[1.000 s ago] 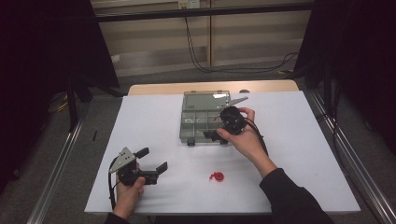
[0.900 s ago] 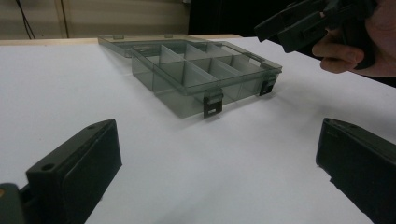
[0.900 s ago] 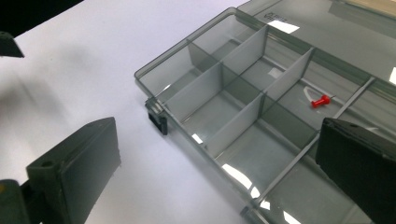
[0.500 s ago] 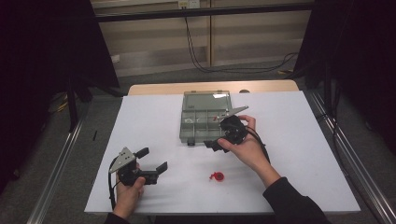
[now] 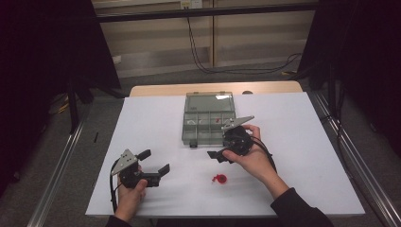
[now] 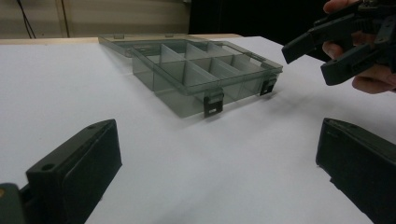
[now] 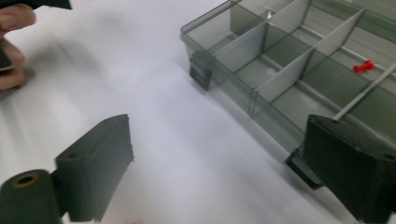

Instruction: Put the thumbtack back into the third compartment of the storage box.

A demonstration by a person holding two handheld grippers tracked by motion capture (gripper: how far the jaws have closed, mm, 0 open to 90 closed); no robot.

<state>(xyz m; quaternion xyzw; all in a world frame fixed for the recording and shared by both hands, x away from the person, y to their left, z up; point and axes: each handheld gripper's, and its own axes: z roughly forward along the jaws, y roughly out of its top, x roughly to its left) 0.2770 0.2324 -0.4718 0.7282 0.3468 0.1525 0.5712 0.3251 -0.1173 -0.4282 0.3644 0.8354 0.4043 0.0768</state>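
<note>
The right tongs [image 5: 218,153] have drawn back from the box [image 5: 208,118] toward the near edge, apart and empty, nearer the red pin [image 5: 219,178] than the left tongs [image 5: 153,162], also apart.

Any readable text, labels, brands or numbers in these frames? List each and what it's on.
None readable.
Compartment box: clear grey plastic, no label or moulded text visible.
Left tool and right tool: plain black jaws, no markings legible.
Red item on the white table: no print.
White box on the back wall: too small and blurred to read.
</note>
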